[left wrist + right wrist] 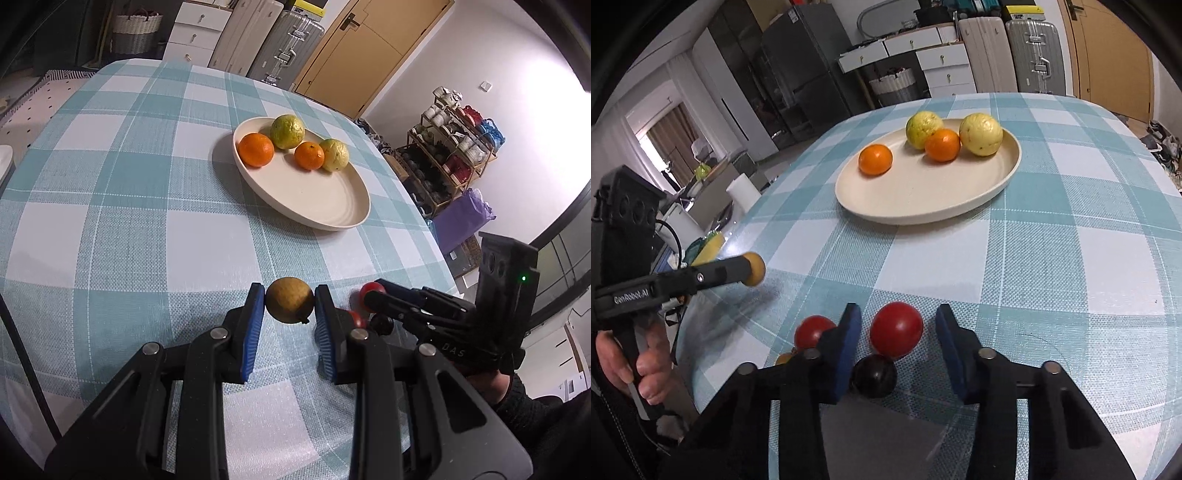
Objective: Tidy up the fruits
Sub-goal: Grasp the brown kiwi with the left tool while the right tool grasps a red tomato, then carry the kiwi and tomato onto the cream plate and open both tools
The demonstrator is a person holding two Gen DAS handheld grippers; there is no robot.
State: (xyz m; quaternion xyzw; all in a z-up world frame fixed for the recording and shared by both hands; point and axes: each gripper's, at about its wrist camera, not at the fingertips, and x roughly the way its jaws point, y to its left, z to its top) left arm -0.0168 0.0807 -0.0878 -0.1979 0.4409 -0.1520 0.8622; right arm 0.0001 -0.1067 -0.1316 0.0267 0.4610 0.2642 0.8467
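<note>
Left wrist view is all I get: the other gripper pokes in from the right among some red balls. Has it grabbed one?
Observer: Not yet. In the right wrist view, a red fruit sits between the fingers of the right gripper, with a gap on each side.
Operator: And what holds up my gripper, the one pinching the yellow-brown fruit?
Observer: A person's hand is wrapped around the handle of the left gripper.

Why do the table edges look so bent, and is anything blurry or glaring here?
Left wrist view: fisheye lens bows the checked tablecloth, corners go black, the right wall glares white, red fruit is smeared. Right wrist view: same bending, plate sharp, bright window at left.
</note>
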